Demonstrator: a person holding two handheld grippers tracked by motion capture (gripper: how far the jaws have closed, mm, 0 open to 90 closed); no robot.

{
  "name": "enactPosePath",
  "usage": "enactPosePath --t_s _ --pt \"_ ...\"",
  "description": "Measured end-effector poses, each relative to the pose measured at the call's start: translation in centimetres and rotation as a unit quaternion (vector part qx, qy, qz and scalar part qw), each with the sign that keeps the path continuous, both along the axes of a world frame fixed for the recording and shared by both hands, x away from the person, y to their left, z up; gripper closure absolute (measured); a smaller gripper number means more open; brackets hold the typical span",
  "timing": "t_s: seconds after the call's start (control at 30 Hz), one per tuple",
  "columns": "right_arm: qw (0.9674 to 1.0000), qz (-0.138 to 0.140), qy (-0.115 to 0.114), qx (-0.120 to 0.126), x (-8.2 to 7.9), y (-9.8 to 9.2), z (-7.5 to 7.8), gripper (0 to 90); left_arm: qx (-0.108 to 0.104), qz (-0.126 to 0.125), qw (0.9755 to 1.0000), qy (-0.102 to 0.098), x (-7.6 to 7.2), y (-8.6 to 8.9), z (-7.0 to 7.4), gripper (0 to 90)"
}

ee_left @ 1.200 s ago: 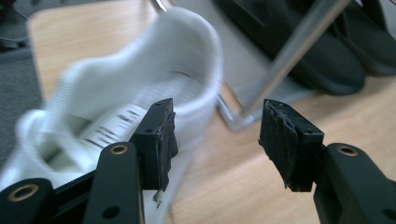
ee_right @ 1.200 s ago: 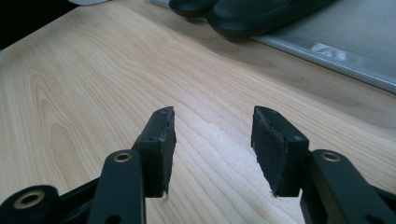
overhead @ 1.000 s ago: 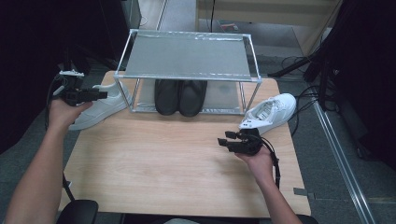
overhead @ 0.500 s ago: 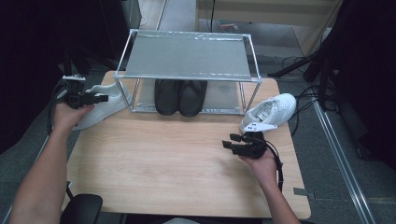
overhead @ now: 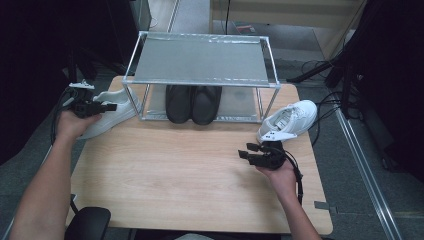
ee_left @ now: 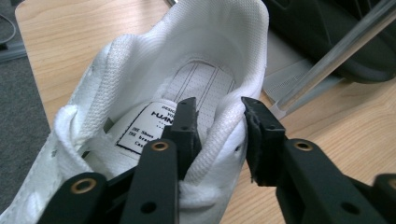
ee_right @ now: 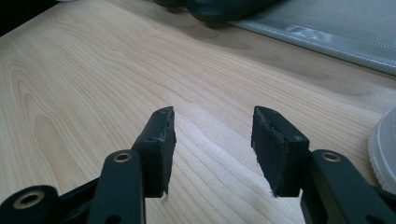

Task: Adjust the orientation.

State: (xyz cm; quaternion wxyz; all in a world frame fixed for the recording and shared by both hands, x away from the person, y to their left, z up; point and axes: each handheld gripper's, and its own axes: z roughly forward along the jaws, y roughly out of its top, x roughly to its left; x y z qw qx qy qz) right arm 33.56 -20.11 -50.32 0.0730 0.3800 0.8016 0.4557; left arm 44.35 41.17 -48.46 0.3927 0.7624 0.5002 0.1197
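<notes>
A white sneaker (overhead: 122, 102) lies at the table's left edge beside the rack. My left gripper (overhead: 112, 106) is at its heel opening. In the left gripper view one jaw is inside the sneaker (ee_left: 140, 60) and the other outside, and the left gripper (ee_left: 219, 112) has just been closing, with the padded collar pinched between the pads. A second white sneaker (overhead: 290, 120) sits at the right by the rack's leg. Just in front of it my right gripper (overhead: 245, 152) hovers open over bare wood, nothing between the jaws of the right gripper (ee_right: 212, 126).
A metal-framed rack (overhead: 200, 57) stands at the back of the wooden table (overhead: 175, 170), with a pair of black shoes (overhead: 192, 102) under its shelf. A rack leg (ee_left: 327, 65) runs close to the left sneaker. Cables hang off the table's right side.
My left hand has sunk a little onto the left sneaker and its jaws have narrowed around the collar. The right hand has kept almost still.
</notes>
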Motion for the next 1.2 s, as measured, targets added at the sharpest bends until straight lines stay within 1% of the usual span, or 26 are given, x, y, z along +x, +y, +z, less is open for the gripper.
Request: enactPosePath --t_s 0.07,0.17,0.23,0.27,0.3,0.37,0.43,0.53,0.7,0.77,0.93,1.1,1.17,1.2 --pt "1.0 -0.001 0.0 0.001 0.0 -0.1 0.0 50.7 0.001 -0.002 1.0 0.001 0.0 0.0 0.1 73.1" --pt "1.0 -0.001 -0.001 0.002 0.1 -0.1 0.0 50.7 -0.002 -0.004 0.9999 0.011 0.0 -0.2 0.2 77.5" --pt "1.0 -0.002 0.0 0.004 0.1 -0.1 0.0 50.8 -0.01 -0.001 0.9998 0.02 0.0 -0.2 0.3 80.0" --pt "1.0 -0.003 0.001 0.003 0.1 -0.1 0.0 50.8 -0.019 0.0 0.9995 0.026 -0.1 -0.1 0.4 80.9" --pt "1.0 -0.003 0.001 0.004 0.1 -0.1 0.0 50.8 -0.018 0.002 0.9995 0.026 -0.1 -0.1 0.5 81.5" --pt "1.0 -0.003 0.002 0.004 0.2 -0.1 0.0 50.8 -0.016 0.005 0.9995 0.028 -0.2 0.0 0.6 82.1" --pt "1.0 -0.003 0.001 0.005 0.2 -0.1 0.0 50.9 -0.013 0.015 0.9993 0.032 -0.3 0.0 0.8 82.5" --pt "1.0 -0.002 -0.001 0.005 0.2 -0.1 0.0 50.9 -0.022 0.03 0.9986 0.037 -0.4 0.1 1.0 82.6" --pt "1.0 0.002 -0.001 0.004 0.4 0.3 0.1 50.9 -0.031 0.04 0.9979 0.041 -1.2 0.2 1.6 82.7" --pt "1.0 0.005 0.0 0.005 0.5 0.4 0.1 50.9 -0.032 0.044 0.9977 0.041 -1.7 0.2 1.9 82.7" --pt "0.9999 0.015 0.0 0.004 0.9 1.1 0.2 50.7 -0.032 0.045 0.9978 0.037 -3.3 0.3 2.4 82.8" --pt "0.9996 0.028 0.0 0.009 1.5 2.0 0.3 50.5 -0.03 0.044 0.998 0.033 -5.5 0.1 2.8 82.8" --pt "0.9994 0.034 0.001 0.01 1.9 2.5 0.3 50.4 -0.034 0.044 0.9978 0.036 -6.3 0.1 2.9 82.8" --pt "0.9993 0.037 0.001 0.009 2.0 2.6 0.3 50.4 -0.032 0.042 0.998 0.033 -6.8 0.0 3.0 82.8"
